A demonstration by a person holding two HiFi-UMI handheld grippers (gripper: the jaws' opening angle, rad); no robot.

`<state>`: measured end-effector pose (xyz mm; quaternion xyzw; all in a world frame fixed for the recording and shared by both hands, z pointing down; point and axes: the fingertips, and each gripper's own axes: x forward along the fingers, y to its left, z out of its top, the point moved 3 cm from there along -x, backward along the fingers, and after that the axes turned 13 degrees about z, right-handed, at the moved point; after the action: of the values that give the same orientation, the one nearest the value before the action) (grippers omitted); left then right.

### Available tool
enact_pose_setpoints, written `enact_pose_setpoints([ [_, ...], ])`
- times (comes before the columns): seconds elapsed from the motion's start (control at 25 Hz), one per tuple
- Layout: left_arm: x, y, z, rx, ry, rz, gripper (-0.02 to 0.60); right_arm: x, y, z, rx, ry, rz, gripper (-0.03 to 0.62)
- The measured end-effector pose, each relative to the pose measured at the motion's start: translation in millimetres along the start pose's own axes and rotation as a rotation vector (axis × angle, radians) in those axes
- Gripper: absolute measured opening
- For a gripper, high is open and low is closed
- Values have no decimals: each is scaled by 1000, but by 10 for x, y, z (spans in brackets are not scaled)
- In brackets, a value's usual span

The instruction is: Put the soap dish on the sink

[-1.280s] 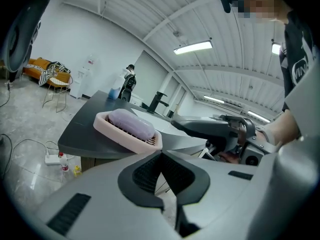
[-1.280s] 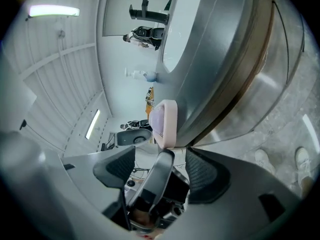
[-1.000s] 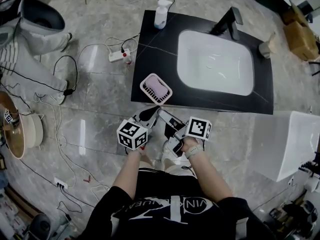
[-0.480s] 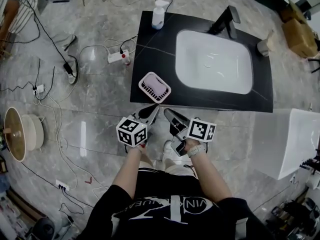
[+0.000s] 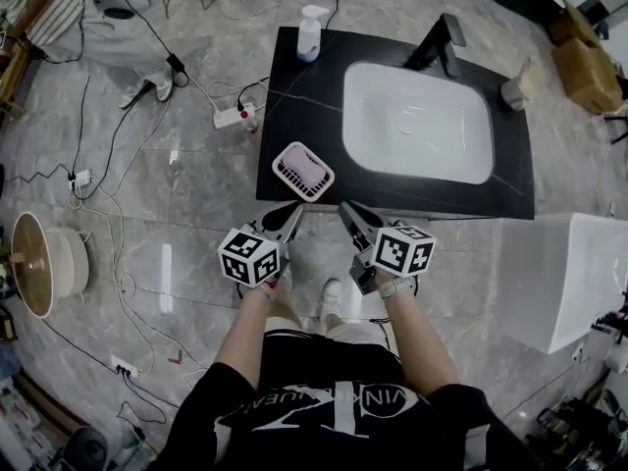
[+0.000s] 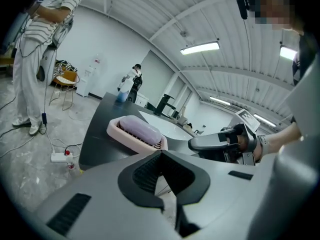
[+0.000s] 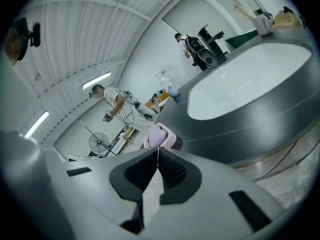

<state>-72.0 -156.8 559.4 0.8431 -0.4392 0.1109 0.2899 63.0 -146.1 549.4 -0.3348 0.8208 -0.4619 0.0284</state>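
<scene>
A pink slatted soap dish holding a lilac bar rests on the front left corner of the black counter, left of the white basin. My left gripper hovers just in front of the counter's edge below the dish, shut and empty. My right gripper is beside it to the right, also shut with nothing held. In the left gripper view the dish lies just past the closed tips, with the right gripper to the right. The right gripper view, rolled, shows the dish beyond its closed tips.
A soap dispenser bottle stands at the counter's back left and a black faucet behind the basin. A power strip and cables lie on the floor at left. A white cabinet sits at right. A person stands at far left.
The right gripper's jaws have closed from open; it has rolled and drifted right and slightly toward the counter. The left gripper has barely moved. The dish stays put.
</scene>
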Motion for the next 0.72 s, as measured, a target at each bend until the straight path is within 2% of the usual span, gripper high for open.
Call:
enact_pose_setpoints([
  [0.16,-119,44,123,34,-27,29,15,-31,77,104,-109,8,-22,26],
  [0.36,-279,106,306,113,-82,84,14,-58,233,267,-250,-3,-35,26],
  [0.72,-536,191,727,137,-197,143,14,-98,553,568,-455,-18,-34,26],
])
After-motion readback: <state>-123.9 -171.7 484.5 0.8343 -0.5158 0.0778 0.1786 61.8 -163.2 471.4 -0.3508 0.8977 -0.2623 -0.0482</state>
